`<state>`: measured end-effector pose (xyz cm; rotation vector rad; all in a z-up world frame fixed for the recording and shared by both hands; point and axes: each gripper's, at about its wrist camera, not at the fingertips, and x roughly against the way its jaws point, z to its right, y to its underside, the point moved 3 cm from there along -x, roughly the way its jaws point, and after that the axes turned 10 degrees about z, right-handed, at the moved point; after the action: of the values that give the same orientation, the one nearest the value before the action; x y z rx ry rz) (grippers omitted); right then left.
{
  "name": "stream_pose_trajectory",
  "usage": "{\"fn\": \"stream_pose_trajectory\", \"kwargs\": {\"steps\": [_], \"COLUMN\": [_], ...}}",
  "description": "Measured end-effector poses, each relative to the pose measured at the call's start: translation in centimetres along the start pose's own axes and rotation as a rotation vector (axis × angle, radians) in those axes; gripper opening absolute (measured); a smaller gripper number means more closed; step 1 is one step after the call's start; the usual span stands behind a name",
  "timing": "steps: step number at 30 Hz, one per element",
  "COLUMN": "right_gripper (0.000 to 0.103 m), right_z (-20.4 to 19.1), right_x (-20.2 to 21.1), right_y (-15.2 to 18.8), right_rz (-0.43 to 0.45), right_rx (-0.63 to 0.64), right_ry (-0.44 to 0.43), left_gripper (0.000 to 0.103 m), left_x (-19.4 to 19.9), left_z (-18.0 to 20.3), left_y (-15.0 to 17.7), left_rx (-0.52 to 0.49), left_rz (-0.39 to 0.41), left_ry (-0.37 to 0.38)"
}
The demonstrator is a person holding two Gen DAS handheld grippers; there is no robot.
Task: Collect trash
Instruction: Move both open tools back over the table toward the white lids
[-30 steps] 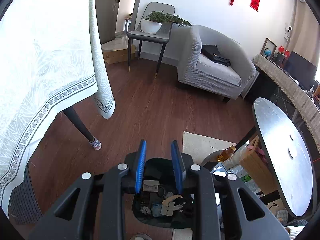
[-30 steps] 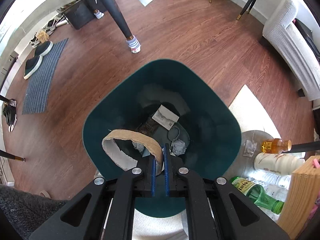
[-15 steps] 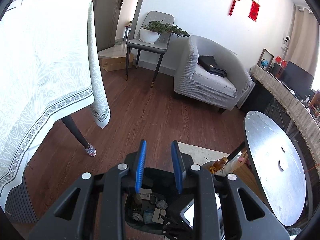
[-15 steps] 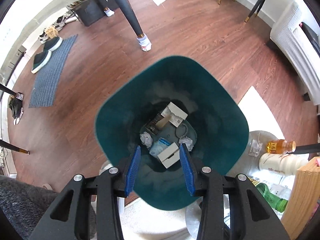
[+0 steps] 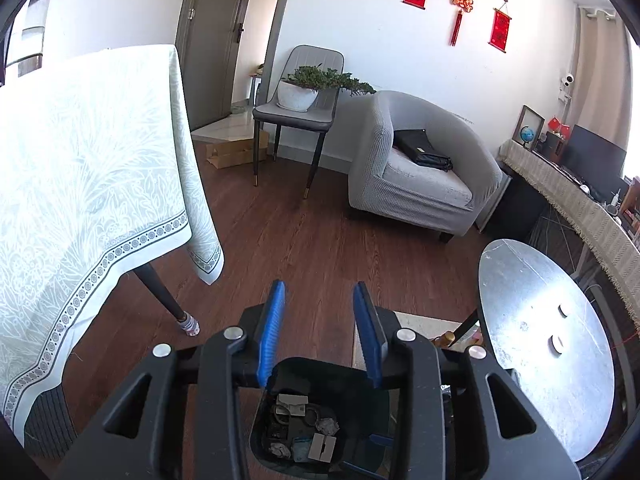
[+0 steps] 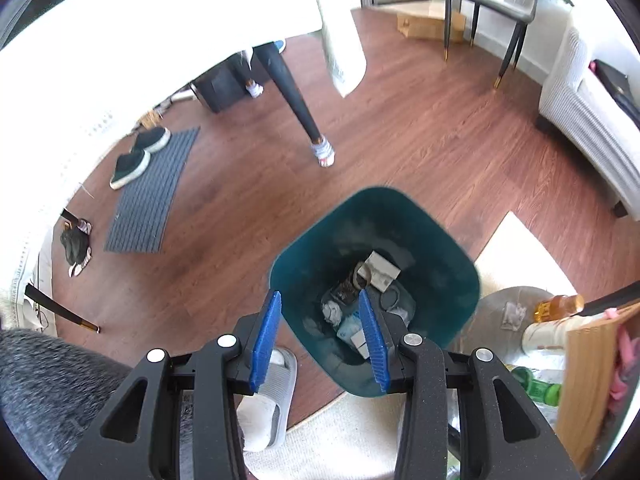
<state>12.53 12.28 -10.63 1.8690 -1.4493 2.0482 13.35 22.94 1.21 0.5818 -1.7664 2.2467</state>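
Both grippers held above the teal bin, nothing gripped

The left gripper is seen with jaws opening and empty; the right gripper is spread, empty. The teal bin, holding crumpled paper and a small box, stands on the floor near the white rug.

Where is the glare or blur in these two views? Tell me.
Right wrist view: the tablecloth is blown out white by sunlight, and the slippers on the floor look smeared. Left wrist view: sharper and evenly lit, with fisheye bending at the edges and sheen on the round table.
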Motion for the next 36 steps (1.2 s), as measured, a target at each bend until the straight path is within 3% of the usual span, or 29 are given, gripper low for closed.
{"fn": "stream_pose_trajectory", "kwargs": {"steps": [6, 17, 24, 36], "right_gripper": [0.041, 0.051, 0.054, 0.058], "right_z": [2.2, 9.6, 14.9, 23.9], "right_x": [5.0, 13.1, 17.0, 22.5], "right_y": [-0.8, 0.1, 2.4, 7.5], "right_rz": [0.097, 0.237, 0.301, 0.354], "right_rx": [-0.023, -0.064, -0.146, -0.329], "right_ry": [0.042, 0.224, 0.322, 0.43], "left_gripper": [0.05, 0.064, 0.072, 0.076], "left_x": [0.9, 0.1, -0.3, -2.5], "left_z": [2.2, 10.0, 16.2, 25.1], "left_y": [-0.8, -0.4, 1.0, 4.5], "left_rx": [-0.042, -0.114, -0.174, -0.253], "left_rz": [0.036, 0.048, 0.041, -0.032], "left_ry": [-0.004, 0.096, 0.173, 0.268]}}
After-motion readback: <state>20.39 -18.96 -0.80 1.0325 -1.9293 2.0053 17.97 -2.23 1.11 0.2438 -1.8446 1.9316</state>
